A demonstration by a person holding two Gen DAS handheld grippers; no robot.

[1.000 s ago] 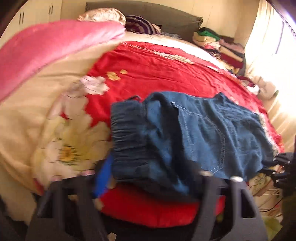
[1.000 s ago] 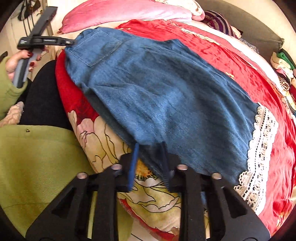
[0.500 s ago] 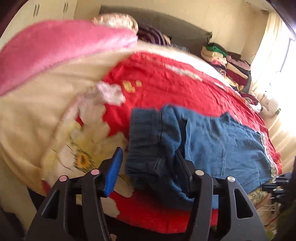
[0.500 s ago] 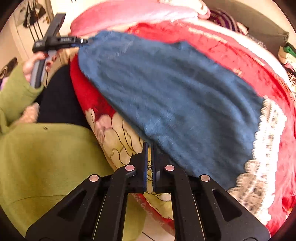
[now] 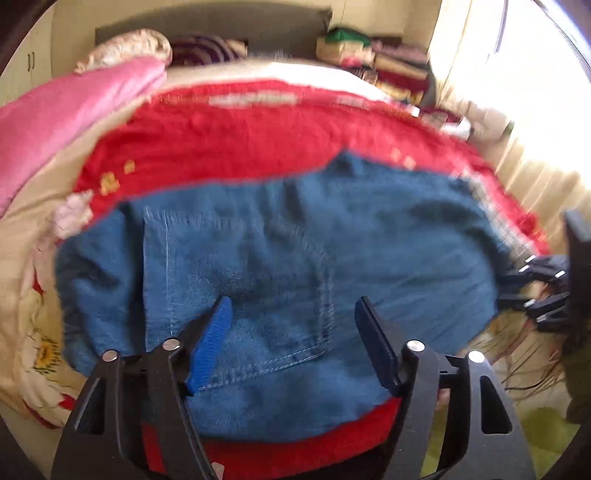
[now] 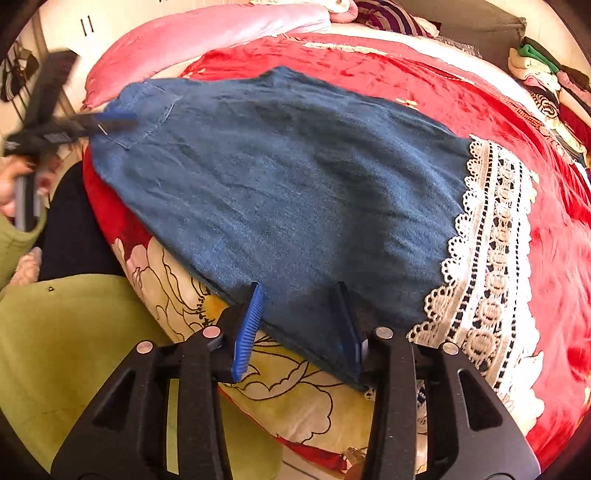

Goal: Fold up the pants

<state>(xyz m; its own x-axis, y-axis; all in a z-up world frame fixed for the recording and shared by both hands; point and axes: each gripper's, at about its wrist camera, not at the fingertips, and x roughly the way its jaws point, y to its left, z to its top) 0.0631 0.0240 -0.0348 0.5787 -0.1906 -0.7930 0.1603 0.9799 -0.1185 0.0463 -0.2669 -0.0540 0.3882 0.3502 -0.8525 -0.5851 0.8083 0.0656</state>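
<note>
Blue denim pants point(image 6: 295, 184) with a white lace hem point(image 6: 491, 243) lie spread flat on a red floral bedspread point(image 6: 424, 81). In the left wrist view the pants point(image 5: 277, 258) show a back pocket. My left gripper point(image 5: 291, 317) is open just above the waist end, holding nothing. It also shows in the right wrist view point(image 6: 110, 122), blurred, at the pocket. My right gripper point(image 6: 299, 299) is open over the near edge of the leg, by the hem, and it shows at the right edge of the left wrist view point(image 5: 517, 284).
A pink blanket point(image 6: 207, 33) lies at the head of the bed. Stacked folded clothes point(image 5: 373, 62) sit at the far right corner. The bed edge point(image 6: 295, 413) is near, with my green-sleeved arm point(image 6: 74, 350) beside it. A bright curtained window point(image 5: 517, 92) is on the right.
Both grippers have let go of the pants and opened. The bunched waist end now lies spread flat, pocket up. The left gripper swung right over the pants.
</note>
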